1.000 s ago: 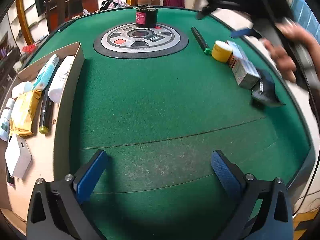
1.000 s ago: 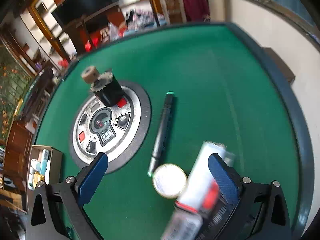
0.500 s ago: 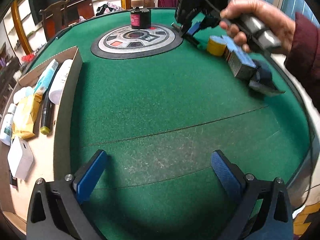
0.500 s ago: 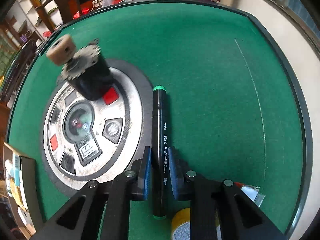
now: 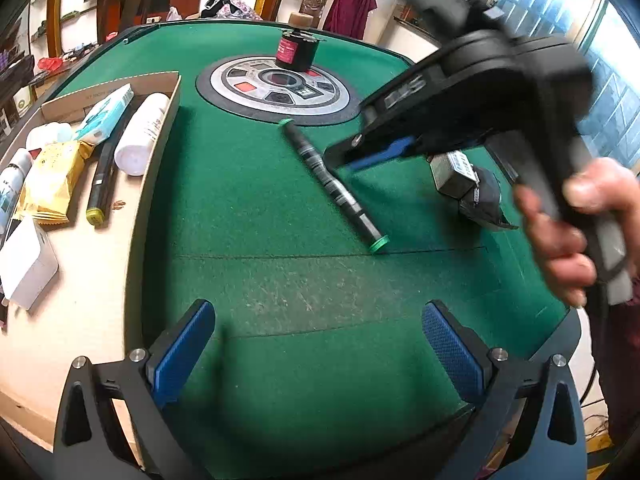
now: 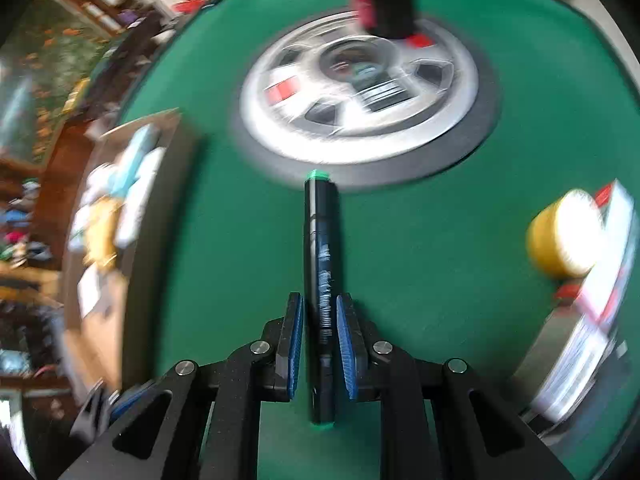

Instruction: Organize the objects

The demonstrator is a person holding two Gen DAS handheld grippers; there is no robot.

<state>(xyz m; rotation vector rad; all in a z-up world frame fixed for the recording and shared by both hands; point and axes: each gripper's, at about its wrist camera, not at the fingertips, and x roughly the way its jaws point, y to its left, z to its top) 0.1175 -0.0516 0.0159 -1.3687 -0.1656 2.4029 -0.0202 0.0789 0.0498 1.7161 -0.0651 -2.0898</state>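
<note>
A black marker with green ends (image 6: 320, 264) is clamped between the blue pads of my right gripper (image 6: 319, 334), which is shut on it. In the left wrist view the marker (image 5: 332, 184) hangs over the green felt, held by the right gripper (image 5: 340, 162) in a person's hand. My left gripper (image 5: 318, 346) is open and empty, low over the near felt. A cardboard box (image 5: 132, 216) at the left holds a white bottle (image 5: 142, 134), a teal tube, a yellow packet, another marker (image 5: 102, 180) and a white box.
A round grey control panel (image 5: 276, 88) sits mid-table with a black jar (image 5: 296, 50) on it. A yellow-rimmed tin (image 6: 568, 236) and small boxes (image 5: 456, 174) lie at the right near a dark pouch (image 5: 486, 200). The table edge curves close on the right.
My right gripper, shut on the marker, has lifted it off the felt beside the panel and carried it left toward the table's middle. The left gripper stayed open and turned slightly.
</note>
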